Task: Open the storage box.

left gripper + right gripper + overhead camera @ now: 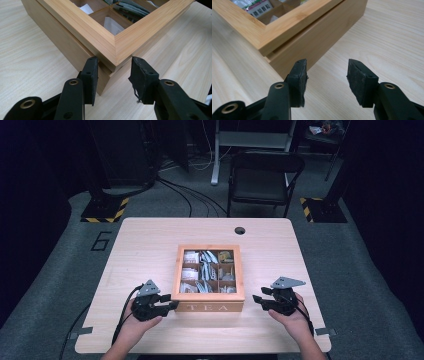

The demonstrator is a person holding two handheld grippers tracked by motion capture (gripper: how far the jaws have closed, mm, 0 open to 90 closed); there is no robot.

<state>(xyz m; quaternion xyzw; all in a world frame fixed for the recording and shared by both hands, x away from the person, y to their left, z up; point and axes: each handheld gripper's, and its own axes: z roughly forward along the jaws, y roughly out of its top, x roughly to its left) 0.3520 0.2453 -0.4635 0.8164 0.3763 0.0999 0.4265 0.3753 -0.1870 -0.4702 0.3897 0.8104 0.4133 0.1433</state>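
Wooden tea box (208, 307) sits mid-table, lid with window down, "TEA" on its near face; tea bags (205, 271) visible in the compartments; I have the left gripper (172, 306) at the box's near-left corner, jaws spread and empty, corner of the lid between them in the left gripper view (113, 53); right gripper (256, 298) just off the near-right corner, jaws apart, holding nothing, not touching. To open well, I'd say: catch the lid edge above the seam, not the base; lift both corners evenly so the box doesn't slide away; keep pads flat on the wood. Light wood table (150, 240), cable hole (240, 230) far side; black chair (265, 175) beyond; grey carpet, hazard-striped stand feet (105, 212).
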